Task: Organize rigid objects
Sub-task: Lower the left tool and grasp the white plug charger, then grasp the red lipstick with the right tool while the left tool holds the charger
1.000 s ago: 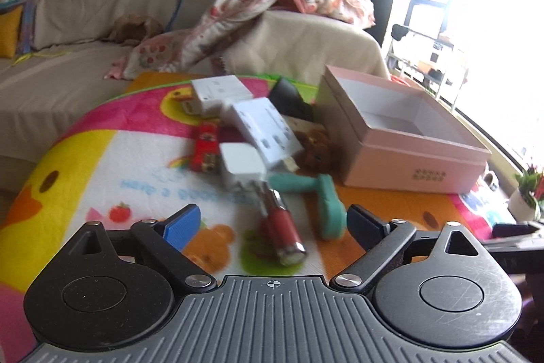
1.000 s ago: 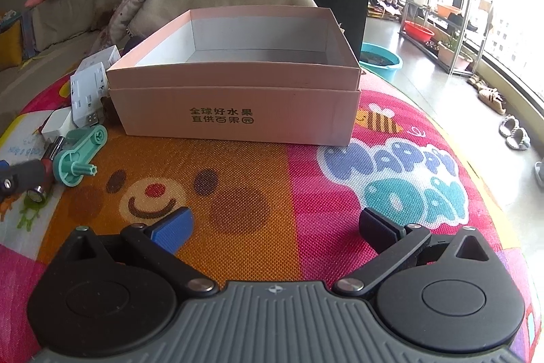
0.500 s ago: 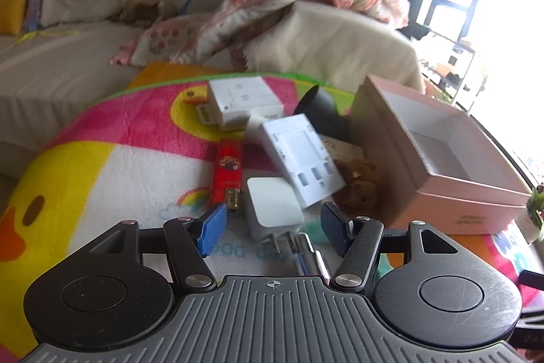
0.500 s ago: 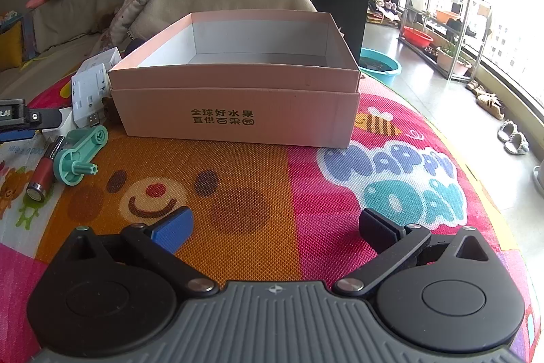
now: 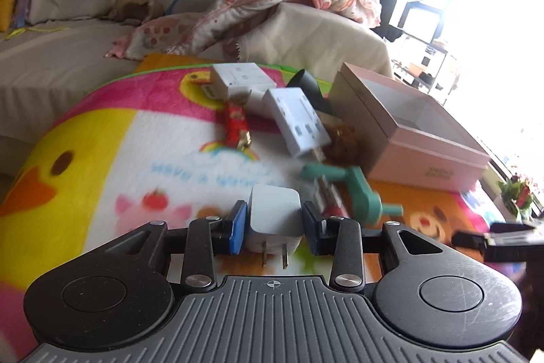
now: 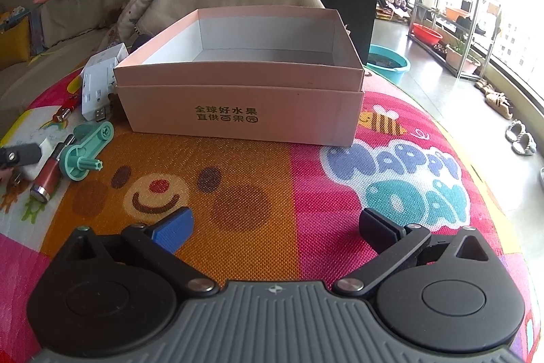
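Left tongs point(image 5: 273, 223) have just been closing — pads now pinching white plug point(image 5: 274, 215) at its sides, near edge of surface point(image 5: 112, 138). Keep grip square, lift clear before swinging right to pink box point(image 6: 238, 97). Green crank point(image 5: 353, 191) and red tube point(image 6: 49, 174) lie between. Right tongs point(image 6: 273, 228) spread, empty.

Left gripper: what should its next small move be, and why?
Probably lift. The left gripper, whose jaws have just been closing, has its pads against the white plug, prongs toward the camera. The pink box stands open and empty, so carrying it there looks sensible.
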The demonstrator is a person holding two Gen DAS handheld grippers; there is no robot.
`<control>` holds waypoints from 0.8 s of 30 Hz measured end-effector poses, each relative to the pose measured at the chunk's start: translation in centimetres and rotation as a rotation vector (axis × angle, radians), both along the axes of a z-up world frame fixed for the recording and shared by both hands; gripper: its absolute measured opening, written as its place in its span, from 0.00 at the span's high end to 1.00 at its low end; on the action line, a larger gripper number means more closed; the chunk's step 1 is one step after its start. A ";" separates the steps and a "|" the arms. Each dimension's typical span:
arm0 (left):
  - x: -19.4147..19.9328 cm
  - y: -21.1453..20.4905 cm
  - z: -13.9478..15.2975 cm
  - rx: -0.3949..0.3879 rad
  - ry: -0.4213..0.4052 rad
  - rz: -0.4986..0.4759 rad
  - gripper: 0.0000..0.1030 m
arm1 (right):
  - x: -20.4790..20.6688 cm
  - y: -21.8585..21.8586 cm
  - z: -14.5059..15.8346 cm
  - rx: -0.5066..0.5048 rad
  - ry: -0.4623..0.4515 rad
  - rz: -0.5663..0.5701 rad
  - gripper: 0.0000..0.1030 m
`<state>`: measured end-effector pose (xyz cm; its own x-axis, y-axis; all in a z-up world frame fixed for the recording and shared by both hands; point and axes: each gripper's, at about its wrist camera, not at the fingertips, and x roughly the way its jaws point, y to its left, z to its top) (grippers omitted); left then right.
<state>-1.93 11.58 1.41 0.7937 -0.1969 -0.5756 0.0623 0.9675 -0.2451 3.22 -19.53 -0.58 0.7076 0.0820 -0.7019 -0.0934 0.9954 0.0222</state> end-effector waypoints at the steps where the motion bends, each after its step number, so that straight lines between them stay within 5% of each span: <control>1: -0.9 0.3 -0.1 0.002 -0.003 0.002 0.62 | -0.1 0.1 0.1 0.004 -0.002 0.015 0.01; 6: -2.1 1.5 -0.9 -0.059 -0.028 0.010 0.61 | -2.6 4.1 1.7 -0.059 -0.114 0.192 0.27; 8: -2.0 1.8 -1.1 -0.083 -0.025 0.019 0.61 | -3.9 6.7 3.0 -0.047 -0.162 0.300 0.46; 15: -2.0 2.3 -1.3 -0.125 -0.030 0.023 0.61 | -4.9 14.3 3.4 -0.053 -0.215 0.523 0.59; 21: -2.0 2.7 -1.5 -0.156 -0.031 0.027 0.60 | -4.0 17.2 2.3 -0.099 -0.199 0.565 0.66; 24: -2.1 2.9 -1.6 -0.169 -0.031 0.028 0.60 | -3.3 17.1 2.0 -0.095 -0.175 0.573 0.82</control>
<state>-4.05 14.44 -0.14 0.8171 -0.2666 -0.5112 0.0463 0.9141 -0.4028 -0.09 -2.39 1.42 0.6749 0.4263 -0.6022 -0.6091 0.7826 -0.1287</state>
